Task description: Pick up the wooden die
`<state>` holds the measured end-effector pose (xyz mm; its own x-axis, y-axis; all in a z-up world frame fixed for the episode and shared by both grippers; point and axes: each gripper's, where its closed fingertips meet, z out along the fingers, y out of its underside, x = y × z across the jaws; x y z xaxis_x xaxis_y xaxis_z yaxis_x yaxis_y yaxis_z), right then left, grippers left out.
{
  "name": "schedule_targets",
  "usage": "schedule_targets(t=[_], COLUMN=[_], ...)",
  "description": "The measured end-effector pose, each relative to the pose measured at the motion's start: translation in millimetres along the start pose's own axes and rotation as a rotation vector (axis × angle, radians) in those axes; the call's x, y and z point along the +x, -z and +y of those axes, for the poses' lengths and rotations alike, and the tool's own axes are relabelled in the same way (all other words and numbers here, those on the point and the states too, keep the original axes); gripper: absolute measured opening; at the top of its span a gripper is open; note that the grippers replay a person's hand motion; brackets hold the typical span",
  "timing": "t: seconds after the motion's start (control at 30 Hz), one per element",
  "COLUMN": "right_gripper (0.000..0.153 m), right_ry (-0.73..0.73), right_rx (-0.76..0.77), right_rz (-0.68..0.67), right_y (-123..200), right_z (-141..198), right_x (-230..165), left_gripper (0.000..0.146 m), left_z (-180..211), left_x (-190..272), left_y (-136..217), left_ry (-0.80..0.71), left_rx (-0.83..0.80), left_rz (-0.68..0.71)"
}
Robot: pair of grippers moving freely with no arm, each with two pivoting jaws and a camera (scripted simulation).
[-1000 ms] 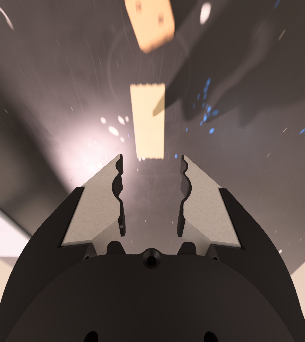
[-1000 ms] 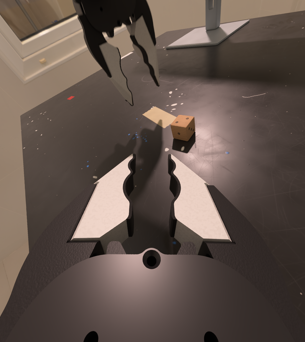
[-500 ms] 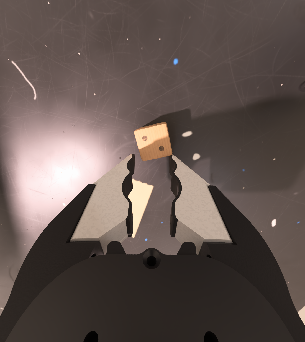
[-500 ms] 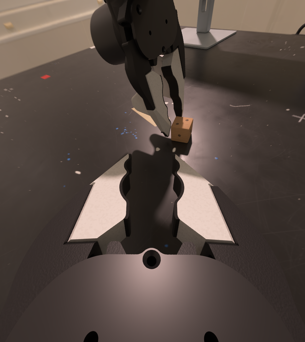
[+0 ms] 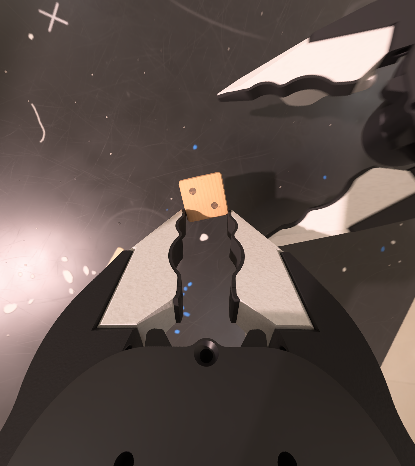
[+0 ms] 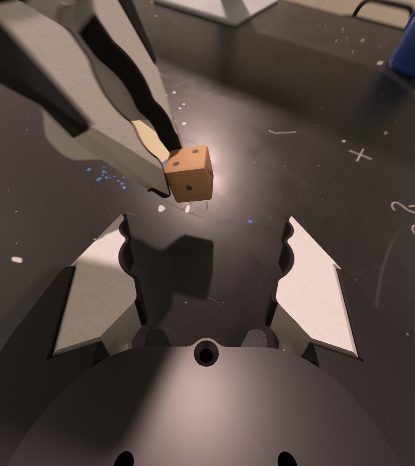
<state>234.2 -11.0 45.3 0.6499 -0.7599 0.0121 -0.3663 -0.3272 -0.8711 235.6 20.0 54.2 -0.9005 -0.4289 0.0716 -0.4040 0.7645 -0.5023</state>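
The wooden die point(image 5: 202, 196) sits between the tips of my left gripper point(image 5: 205, 214), which is shut on it. In the right wrist view the left gripper point(image 6: 172, 171) comes in from the upper left and holds the die point(image 6: 191, 176) a little above the black table point(image 6: 302, 201). The die's shadow lies apart from it on the table. My right gripper point(image 6: 206, 222) is wide open and empty, just short of the die and lower. It also shows in the left wrist view point(image 5: 264, 164) at the upper right.
A tan tape patch point(image 6: 151, 141) lies on the table behind the die. A grey monitor stand base point(image 6: 226, 10) is at the back and a blue object point(image 6: 413, 50) at the back right. The table edge and beige floor point(image 5: 403, 340) are on the right.
My left gripper has closed on the die and raised it off the table. My right gripper has opened wider and come closer to the die.
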Motion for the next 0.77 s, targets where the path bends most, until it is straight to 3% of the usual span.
schedule_targets(t=[0.1,0.2,0.47,0.6,0.77], right_gripper=[0.131,0.131,0.121,0.106,0.112], right_ry=[-0.054,-0.097,-0.192,-0.247,-0.233], right_rx=[-0.048,-0.046,-0.053,-0.017,-0.034], right_rz=[-0.047,-0.097,-0.144,-0.144,-0.197], right_y=[-7.2,-9.6,-8.3,-3.2,-1.7], right_z=[2.6,1.1,-0.3,-1.7,-0.4], right_x=[0.2,-0.3,0.4,2.3,-8.3], left_gripper=[0.032,0.032,0.032,0.032,0.032], left_z=[-5.2,-9.7,-21.2,-24.5,-27.9], left_x=[9.7,22.0,28.1,29.0,25.2], left_y=[5.9,10.2,21.6,27.3,35.0], left_ry=[0.028,0.037,0.092,0.119,0.162], left_rx=[0.059,0.116,0.246,0.312,0.399], left_rz=[-0.005,-0.004,-0.064,-0.065,-0.075])
